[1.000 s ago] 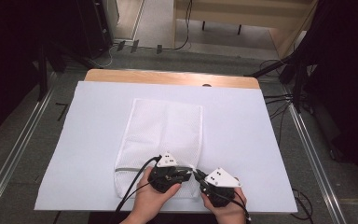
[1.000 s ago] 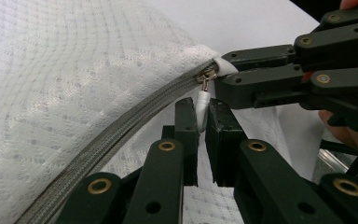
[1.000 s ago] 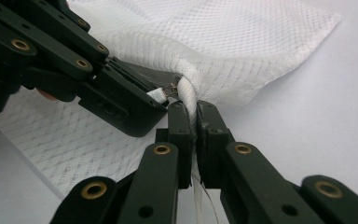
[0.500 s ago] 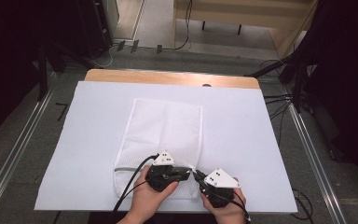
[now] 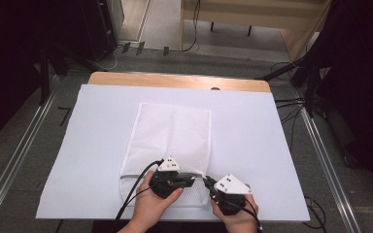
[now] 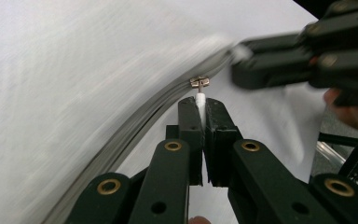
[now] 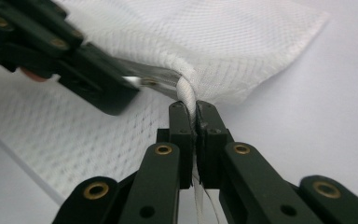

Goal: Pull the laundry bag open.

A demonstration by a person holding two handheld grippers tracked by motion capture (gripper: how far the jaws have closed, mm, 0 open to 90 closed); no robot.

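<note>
A white mesh bag [image 5: 175, 131] lies flat in the middle of the white table cover [image 5: 97, 145], its zipper [image 6: 135, 122] running along the near end. My left gripper [image 5: 193, 176] is over that near end, shut on the white tab of the metal zipper pull [image 6: 199, 83]; the jaws [image 6: 200, 103] pinch it tight. Just to its right, my right gripper [image 5: 208, 182] is shut on the bag's thick corner seam [image 7: 186, 88], which rises out of the closed jaws [image 7: 192, 108]. The two gripper tips nearly meet. The left gripper [image 7: 130, 93] looks blurred in the right gripper view.
The wooden table edge [image 5: 175, 80] runs along the far side. Metal rails [image 5: 24, 145] flank the table on the floor, and cables [image 5: 291, 104] lie at the right. Both hands rest at the near edge of the cover.
My left gripper has edged slightly left and away along the bag's near end. The right gripper has stayed in place.
</note>
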